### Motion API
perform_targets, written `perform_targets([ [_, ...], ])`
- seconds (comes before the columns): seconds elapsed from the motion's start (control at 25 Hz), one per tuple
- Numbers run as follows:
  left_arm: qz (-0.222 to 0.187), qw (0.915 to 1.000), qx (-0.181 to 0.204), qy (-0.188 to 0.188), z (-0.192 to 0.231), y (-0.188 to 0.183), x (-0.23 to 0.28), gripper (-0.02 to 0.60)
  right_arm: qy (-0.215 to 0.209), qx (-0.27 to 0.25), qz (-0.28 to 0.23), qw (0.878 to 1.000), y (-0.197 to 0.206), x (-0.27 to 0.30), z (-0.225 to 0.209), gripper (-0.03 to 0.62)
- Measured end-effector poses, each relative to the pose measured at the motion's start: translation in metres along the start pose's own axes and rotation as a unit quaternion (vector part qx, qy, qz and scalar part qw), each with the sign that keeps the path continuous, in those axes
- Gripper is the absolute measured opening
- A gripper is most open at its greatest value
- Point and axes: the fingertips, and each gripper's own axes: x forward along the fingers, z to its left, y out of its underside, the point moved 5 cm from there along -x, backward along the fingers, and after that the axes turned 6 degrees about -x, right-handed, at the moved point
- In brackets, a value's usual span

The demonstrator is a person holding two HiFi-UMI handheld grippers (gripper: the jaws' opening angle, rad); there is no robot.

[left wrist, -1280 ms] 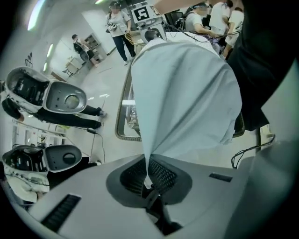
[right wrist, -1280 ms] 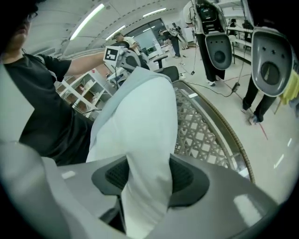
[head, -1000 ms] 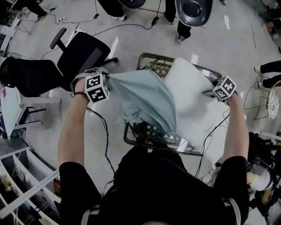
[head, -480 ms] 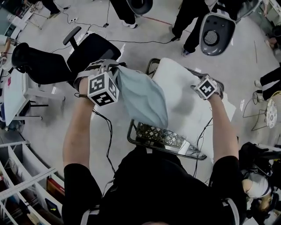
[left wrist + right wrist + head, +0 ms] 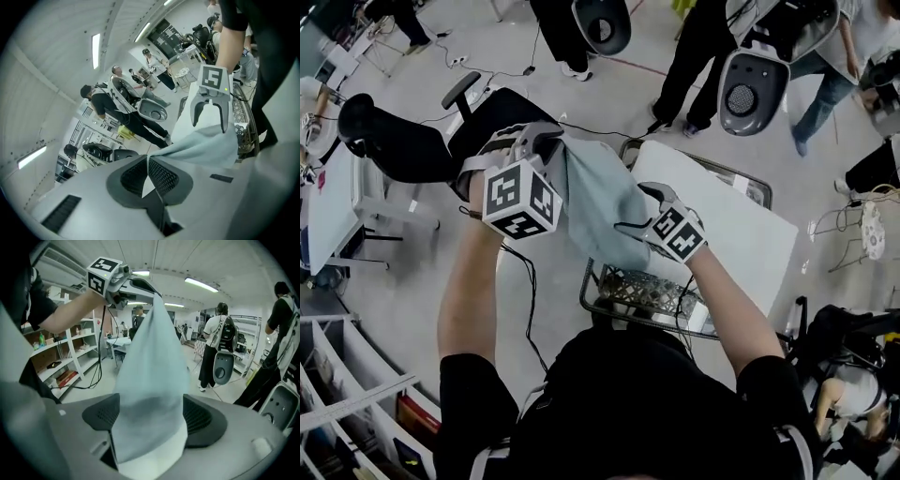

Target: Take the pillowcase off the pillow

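Observation:
The pale blue pillowcase [image 5: 598,202] hangs from my left gripper [image 5: 551,142], which is raised at the left and shut on its top corner [image 5: 148,161]. The white pillow [image 5: 727,230] lies bare across the wire basket [image 5: 642,292]. The pillowcase's lower end hangs at the pillow's left edge. My right gripper [image 5: 635,212] is at the cloth's lower part. Its jaws have just been opening and stand wide, with the cloth [image 5: 150,380] hanging between the pads [image 5: 101,416] unpinched. The left gripper view shows the right gripper [image 5: 210,126] spread above the cloth [image 5: 201,145].
A black office chair [image 5: 431,141] stands at the left. People [image 5: 694,47] and grey shell seats [image 5: 752,89] are beyond the basket. A white table [image 5: 333,202] and shelving [image 5: 347,398] are on the left. Cables trail over the floor [image 5: 534,70].
My right gripper let go of the pillow's right end, swung left to the pillowcase and opened. My left gripper rose with the pillowcase, which has come off the pillow.

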Motion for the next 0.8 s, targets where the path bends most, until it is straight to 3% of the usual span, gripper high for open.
perform_targets([
  [0.2, -0.066, 0.9971, 0.018, -0.031, 0.021, -0.034, -0.037, 0.009, 0.035, 0.008, -0.036, 0.999, -0.032, -0.018, 0.013, 0.422],
  [0.32, -0.118, 0.9915, 0.027, -0.047, 0.034, -0.058, -0.059, 0.009, 0.091, 0.009, -0.043, 0.995, -0.037, -0.047, 0.008, 0.420],
  [0.48, -0.197, 0.9781, 0.038, -0.055, 0.043, -0.101, -0.081, 0.009, 0.197, 0.024, -0.069, 0.978, -0.037, -0.114, -0.005, 0.419],
  [0.64, -0.293, 0.9535, 0.009, -0.071, 0.061, -0.146, -0.112, 0.009, 0.280, 0.041, -0.092, 0.955, -0.029, -0.182, -0.008, 0.416],
  [0.72, -0.319, 0.9455, -0.002, -0.066, 0.068, -0.168, -0.121, 0.009, 0.308, 0.053, -0.099, 0.945, -0.022, -0.211, -0.006, 0.414],
  [0.8, -0.329, 0.9429, 0.010, -0.055, 0.064, -0.191, -0.118, 0.009, 0.330, 0.062, -0.104, 0.936, -0.013, -0.236, -0.003, 0.407],
])
